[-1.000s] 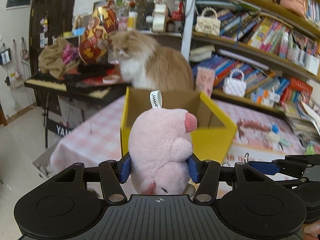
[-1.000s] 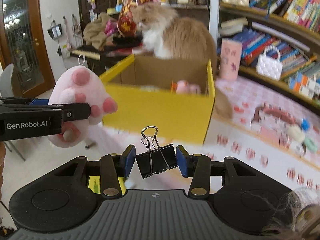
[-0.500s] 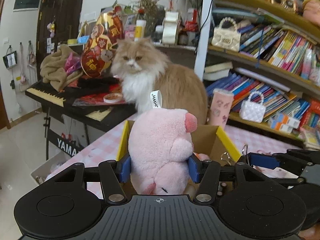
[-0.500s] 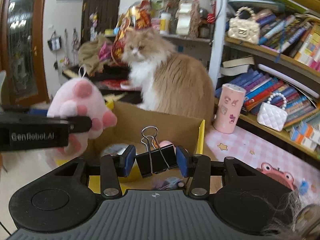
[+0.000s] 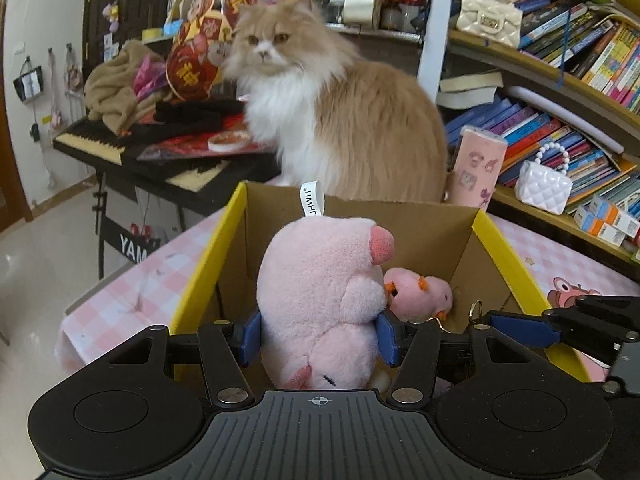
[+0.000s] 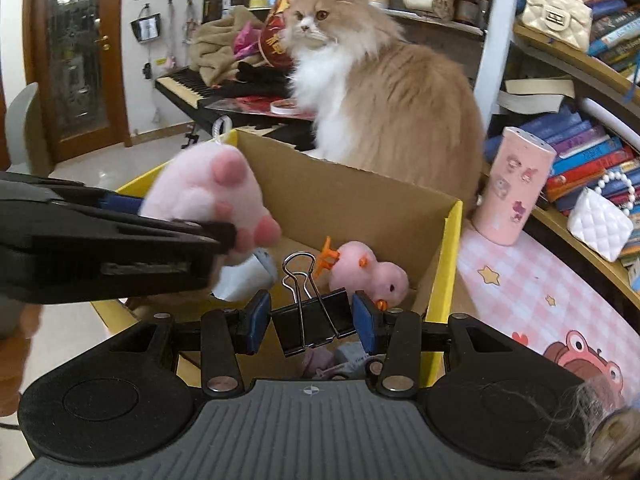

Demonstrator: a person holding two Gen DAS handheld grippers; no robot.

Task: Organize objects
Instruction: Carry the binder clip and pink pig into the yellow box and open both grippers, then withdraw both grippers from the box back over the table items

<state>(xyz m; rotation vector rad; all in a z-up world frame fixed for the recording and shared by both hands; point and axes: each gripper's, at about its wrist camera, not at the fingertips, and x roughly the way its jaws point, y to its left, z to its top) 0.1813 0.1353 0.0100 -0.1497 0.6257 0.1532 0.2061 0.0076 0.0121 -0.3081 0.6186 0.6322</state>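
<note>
A cat (image 5: 340, 116) sits at 12 o'clock, just behind the far wall of the open box (image 5: 516, 264), looking toward the cameras. A pink tumbler (image 6: 512, 188) stands on the checked cloth (image 6: 540, 292) at 2 o'clock of the box, with shelves of books (image 5: 560, 136) and a white purse (image 5: 544, 188) behind it. A cluttered keyboard (image 5: 120, 148) lies off at 10 o'clock. Inside the box lies a small pink toy (image 6: 368, 272) with orange bits, near the right wall, and a white object I cannot identify sits toward the left.

The left gripper (image 5: 318, 340) is clamped on the plush (image 5: 320, 304), its blue pads pressing both sides of the soft body. The plush hangs over the near edge of the box, its snout turned to 3 o'clock and its tag sticking up at 12.

The right gripper (image 6: 312, 320) is squeezed on a black clip (image 6: 312, 320), held by its sides with the wire handles standing up at 12. The clip hovers over the near part of the box; the plush is at its 10 o'clock.
</note>
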